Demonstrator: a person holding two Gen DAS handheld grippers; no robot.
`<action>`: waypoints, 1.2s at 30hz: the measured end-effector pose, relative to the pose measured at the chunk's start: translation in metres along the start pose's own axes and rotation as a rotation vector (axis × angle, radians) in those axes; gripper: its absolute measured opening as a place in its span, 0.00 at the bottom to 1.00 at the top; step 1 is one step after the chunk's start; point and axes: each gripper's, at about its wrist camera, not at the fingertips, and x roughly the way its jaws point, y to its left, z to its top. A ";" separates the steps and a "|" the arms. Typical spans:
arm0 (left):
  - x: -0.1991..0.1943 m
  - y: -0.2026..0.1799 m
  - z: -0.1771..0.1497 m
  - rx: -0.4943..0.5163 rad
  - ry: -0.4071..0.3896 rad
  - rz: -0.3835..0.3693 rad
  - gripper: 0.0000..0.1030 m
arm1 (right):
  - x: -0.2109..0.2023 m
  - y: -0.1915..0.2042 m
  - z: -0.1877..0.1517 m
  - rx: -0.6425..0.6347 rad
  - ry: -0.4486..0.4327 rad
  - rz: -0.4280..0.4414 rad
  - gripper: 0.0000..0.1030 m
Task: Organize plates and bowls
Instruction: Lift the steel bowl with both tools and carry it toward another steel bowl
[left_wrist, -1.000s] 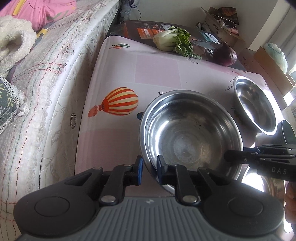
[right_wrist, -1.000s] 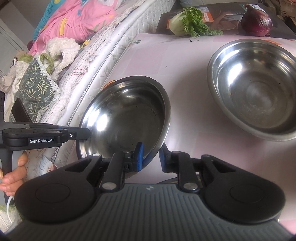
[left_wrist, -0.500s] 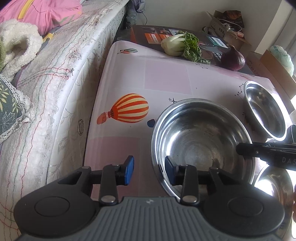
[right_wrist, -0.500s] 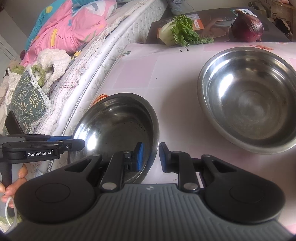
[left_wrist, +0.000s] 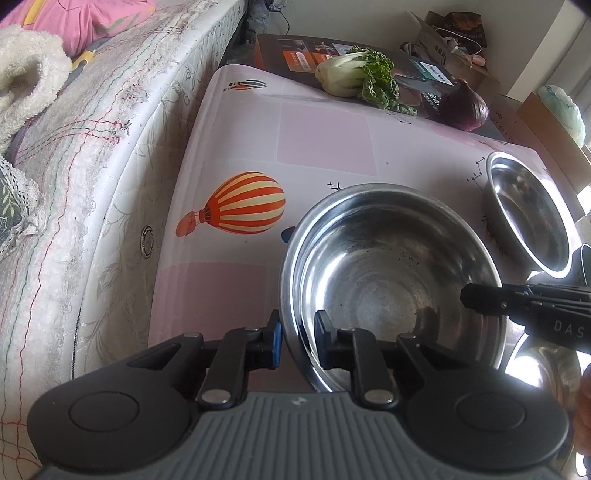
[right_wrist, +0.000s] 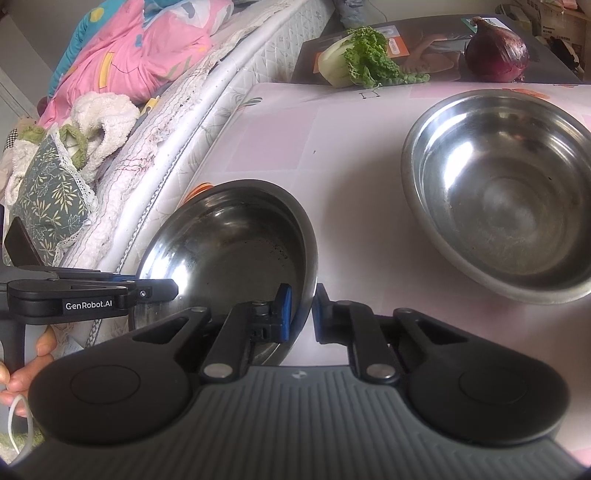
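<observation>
A steel bowl (left_wrist: 391, 280) (right_wrist: 229, 254) sits on the pink balloon-print tablecloth (left_wrist: 325, 140), and both grippers hold it. My left gripper (left_wrist: 300, 338) has the near-left rim between its blue pads; its jaws are closing and the pads press on the wall. My right gripper (right_wrist: 301, 308) is shut on the bowl's right rim, and its black fingers (left_wrist: 517, 302) show over that rim in the left wrist view. The left gripper (right_wrist: 92, 295) reaches the far rim in the right wrist view. A second, wider steel bowl (left_wrist: 528, 221) (right_wrist: 498, 206) rests untouched further right.
A mattress edge (left_wrist: 92, 184) with bedding runs along the table's left side. Bok choy (left_wrist: 354, 75) and a red onion (left_wrist: 463, 107) lie on a dark box at the far end. Another shiny steel vessel (left_wrist: 546, 369) shows at the near right, partly hidden. A hand (right_wrist: 22, 373) holds the left gripper's handle.
The left gripper's jaws opened off the rim half a second ago and have come back onto it. The right gripper's jaws have tightened on the rim. The bowl has sunk and levelled a little.
</observation>
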 end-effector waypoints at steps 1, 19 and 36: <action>0.000 0.000 0.000 0.000 -0.001 0.001 0.18 | 0.000 0.000 0.000 -0.001 0.000 -0.002 0.10; -0.020 0.000 -0.003 0.008 -0.045 0.010 0.18 | -0.015 0.009 0.004 -0.018 -0.027 0.008 0.10; -0.052 -0.016 -0.010 0.041 -0.098 0.024 0.18 | -0.051 0.014 0.001 -0.030 -0.078 0.024 0.10</action>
